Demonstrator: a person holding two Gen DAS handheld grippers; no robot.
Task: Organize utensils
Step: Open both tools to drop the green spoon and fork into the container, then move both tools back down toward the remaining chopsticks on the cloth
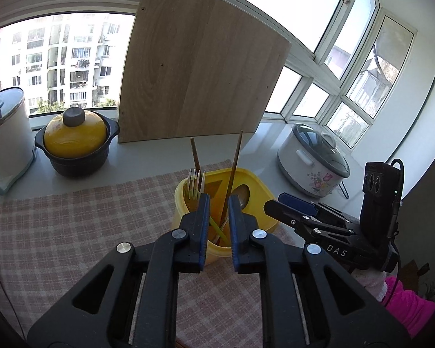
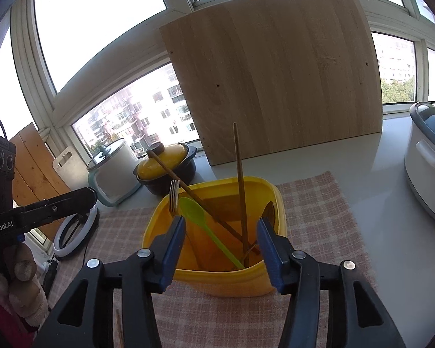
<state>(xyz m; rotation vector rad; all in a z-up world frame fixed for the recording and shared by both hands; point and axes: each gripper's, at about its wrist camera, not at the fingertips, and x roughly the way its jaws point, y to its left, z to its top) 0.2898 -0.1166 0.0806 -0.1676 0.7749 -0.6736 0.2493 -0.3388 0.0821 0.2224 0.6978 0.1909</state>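
Right gripper [image 2: 221,239] gaped empty, left gripper [image 1: 219,220] narrow, empty; nudging the yellow container [image 2: 271,200] could topple the leaning chopsticks [image 2: 240,185].

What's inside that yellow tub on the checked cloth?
The yellow tub holds a green plastic spoon, a fork, two wooden chopsticks and a metal spoon. Their lower ends cross at the bottom, where the near wall hides them.
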